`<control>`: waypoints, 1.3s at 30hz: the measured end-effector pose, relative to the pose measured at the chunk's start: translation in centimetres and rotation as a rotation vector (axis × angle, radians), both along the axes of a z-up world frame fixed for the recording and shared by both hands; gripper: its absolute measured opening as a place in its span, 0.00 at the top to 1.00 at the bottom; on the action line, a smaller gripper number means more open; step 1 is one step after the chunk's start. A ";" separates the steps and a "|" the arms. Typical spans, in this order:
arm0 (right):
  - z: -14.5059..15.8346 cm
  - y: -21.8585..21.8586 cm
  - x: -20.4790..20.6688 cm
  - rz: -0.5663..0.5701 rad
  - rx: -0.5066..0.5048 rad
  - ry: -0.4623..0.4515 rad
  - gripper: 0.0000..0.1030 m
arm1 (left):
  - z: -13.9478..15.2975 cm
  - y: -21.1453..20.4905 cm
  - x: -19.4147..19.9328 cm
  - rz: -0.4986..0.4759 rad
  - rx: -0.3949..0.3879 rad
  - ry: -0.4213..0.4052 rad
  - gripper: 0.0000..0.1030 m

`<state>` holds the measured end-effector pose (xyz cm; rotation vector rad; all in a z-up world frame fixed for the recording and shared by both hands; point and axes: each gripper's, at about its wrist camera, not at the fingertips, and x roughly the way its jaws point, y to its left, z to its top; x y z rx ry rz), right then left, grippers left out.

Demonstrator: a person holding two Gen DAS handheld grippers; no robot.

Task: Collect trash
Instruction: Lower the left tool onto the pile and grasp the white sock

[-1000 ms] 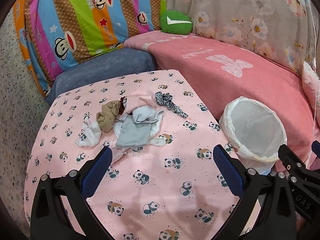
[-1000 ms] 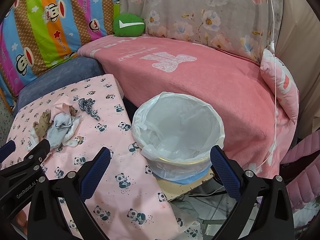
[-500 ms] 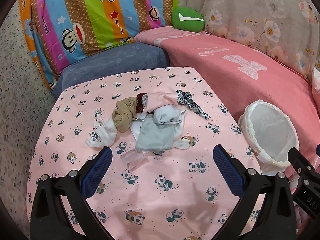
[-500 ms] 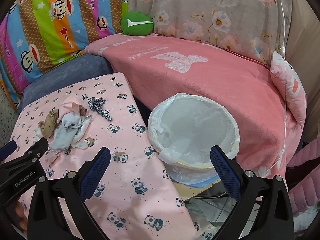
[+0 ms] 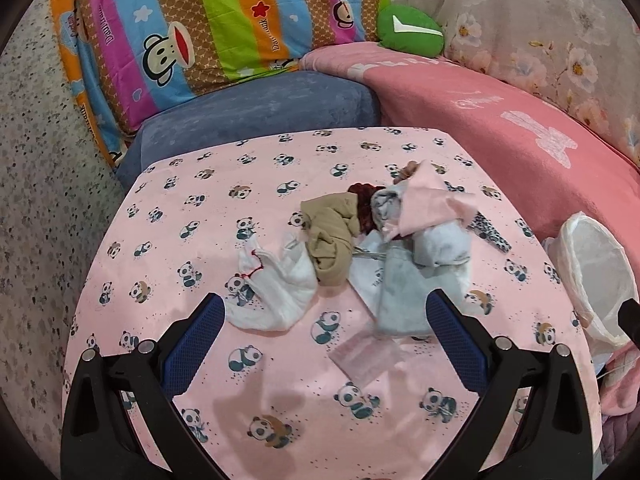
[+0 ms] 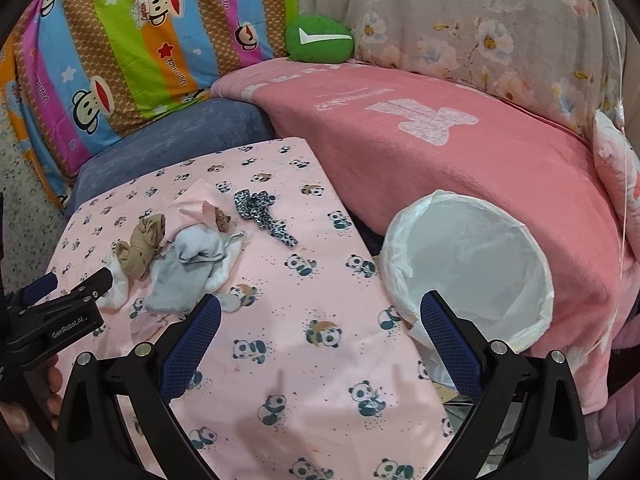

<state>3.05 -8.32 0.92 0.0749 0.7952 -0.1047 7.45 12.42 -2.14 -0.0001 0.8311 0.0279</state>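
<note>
Two grippers we carry stand with jaws spread wide, nothing between the blue ribbed pads. Our left gripper (image 5: 324, 320) hovers over the panda-print cloth (image 5: 192, 240), touching nothing; the trash heap (image 5: 376, 248) lies just beyond its fingertips, toward 12 o'clock. Our right gripper (image 6: 320, 320) hangs over the same cloth, its right finger crossing the rim of the bin (image 6: 468, 264), which sits at 1 o'clock from it. From the right wrist view the heap is at 10 o'clock, well apart from the bin. In the heap we see a crumpled tan stocking (image 5: 332, 240), soft white tissue with a red fleck (image 5: 276, 280), a grey fabric pouch (image 5: 404, 296), a pink paper sheet (image 5: 428, 200), a flat clear packet (image 5: 366, 356) nearest the left gripper, and a leopard-spotted scrunchie (image 6: 262, 212) at the far edge. A thin, wrinkled white plastic liner covers the round bin
</note>
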 end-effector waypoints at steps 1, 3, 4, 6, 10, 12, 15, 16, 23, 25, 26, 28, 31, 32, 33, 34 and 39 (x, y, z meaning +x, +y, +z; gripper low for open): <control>-0.1 0.4 0.4 0.010 0.005 0.001 0.05 | -0.3 0.7 0.4 0.005 -0.009 0.008 0.07; -0.5 1.4 1.3 0.025 0.013 -0.001 0.05 | -1.1 2.0 1.3 0.019 -0.027 0.023 0.07; -0.7 1.9 1.7 0.031 0.016 -0.001 0.05 | -1.5 2.6 1.6 0.028 -0.031 0.028 0.07; -1.2 2.7 2.5 0.043 0.020 0.007 0.05 | -2.4 3.7 2.3 0.034 -0.041 0.041 0.07; -2.1 4.5 4.3 0.070 0.022 0.020 0.06 | -4.0 5.6 3.5 0.044 -0.071 0.070 0.07; -2.5 5.2 5.0 0.084 0.025 0.025 0.07 | -4.4 6.2 3.8 0.044 -0.084 0.073 0.08; -3.4 6.4 6.2 0.100 0.040 0.042 0.12 | -5.0 6.4 4.4 0.020 -0.120 0.086 0.17; -3.7 6.6 6.5 0.104 0.047 0.048 0.14 | -5.2 6.3 4.6 0.010 -0.135 0.092 0.21; -6.1 8.6 7.9 0.141 0.079 0.108 0.40 | -6.1 4.9 4.9 -0.091 -0.181 0.130 0.60; -6.9 8.9 8.0 0.155 0.105 0.129 0.48 | -6.1 4.7 4.6 -0.103 -0.187 0.127 0.75; -7.2 9.0 8.0 0.161 0.119 0.137 0.53 | -6.1 4.7 4.5 -0.111 -0.196 0.126 0.79; -8.0 9.2 8.2 0.174 0.150 0.160 0.59 | -5.9 4.6 4.1 -0.118 -0.201 0.122 0.87; -9.0 9.8 8.3 0.199 0.179 0.189 0.76 | -5.5 4.4 4.0 -0.128 -0.198 0.115 0.94; -9.3 10.0 8.3 0.208 0.182 0.200 0.82 | -5.4 4.3 3.9 -0.131 -0.200 0.114 0.94; -9.5 10.2 8.3 0.215 0.186 0.209 0.84 | -5.3 4.2 3.8 -0.133 -0.197 0.113 0.95; -9.7 10.3 8.2 0.222 0.196 0.219 0.87 | -5.2 4.1 3.8 -0.136 -0.195 0.111 0.95; -9.3 10.7 7.2 0.253 0.207 0.190 0.96 | -4.7 4.0 3.1 -0.136 -0.203 0.102 0.97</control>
